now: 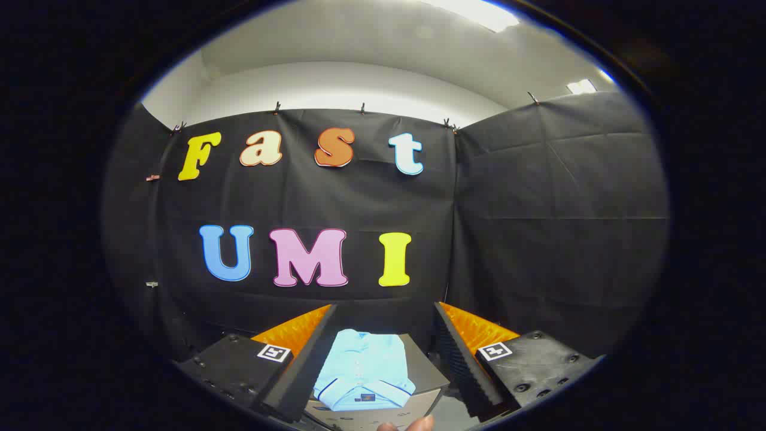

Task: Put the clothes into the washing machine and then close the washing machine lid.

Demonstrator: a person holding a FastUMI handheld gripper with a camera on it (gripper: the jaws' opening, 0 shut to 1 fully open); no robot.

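A folded light blue shirt (365,371) lies flat on a grey board (426,372), seen between my two fingers and a little ahead of them. My gripper (384,320) is open, its fingers spread wide to either side of the shirt and touching nothing. Fingertips of a person's hand (413,425) show just below the shirt at the near edge of the board.
Black cloth walls (556,227) close the booth straight ahead and to the right, a short way beyond the shirt. A white ceiling with bright lights (479,12) is above.
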